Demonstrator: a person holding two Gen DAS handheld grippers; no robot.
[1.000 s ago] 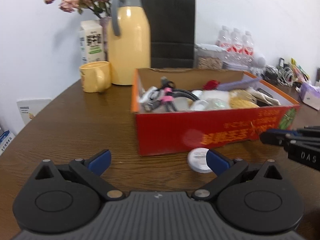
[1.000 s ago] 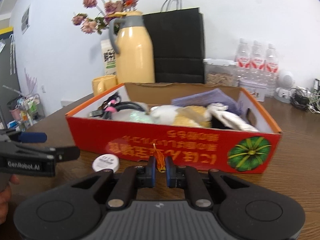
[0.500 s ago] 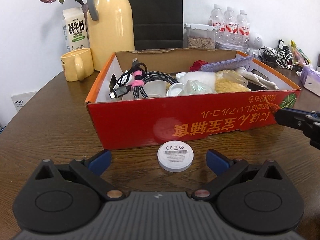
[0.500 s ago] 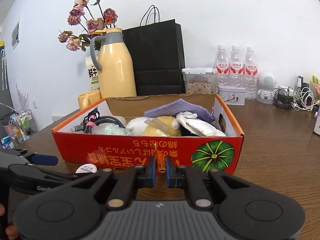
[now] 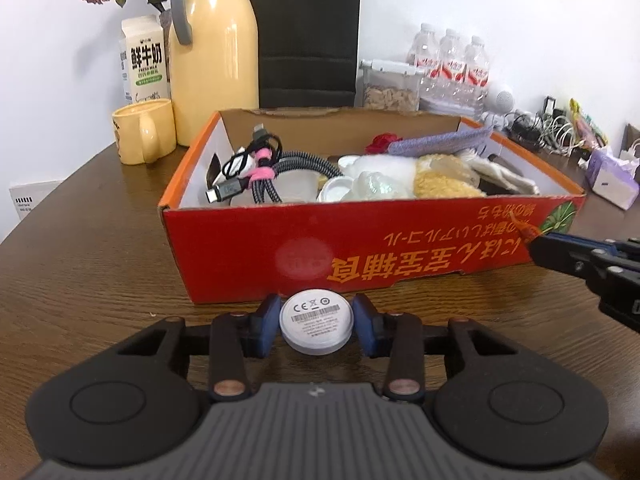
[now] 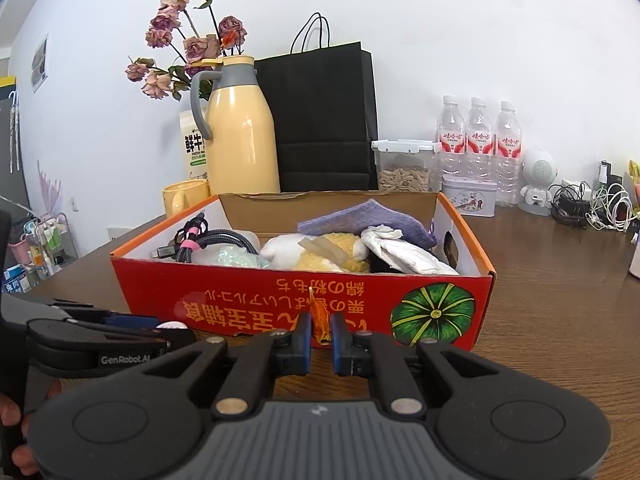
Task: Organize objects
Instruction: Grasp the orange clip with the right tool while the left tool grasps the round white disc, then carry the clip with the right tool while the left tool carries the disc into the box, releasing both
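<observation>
The disc (image 5: 315, 321) lies between the jaws of the left gripper (image 5: 316, 325) on the table (image 5: 88, 264), the box (image 5: 360, 248) just beyond them, the jug (image 5: 214, 52) behind it.

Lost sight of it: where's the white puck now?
In the left wrist view, the white puck lies on the table between the closing left claw's pads, before the red box.

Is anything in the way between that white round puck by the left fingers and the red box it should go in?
Only the red box's front wall, which stands right behind the white round puck. The left gripper is closing around the puck, so it must be lifted over the wall.
</observation>
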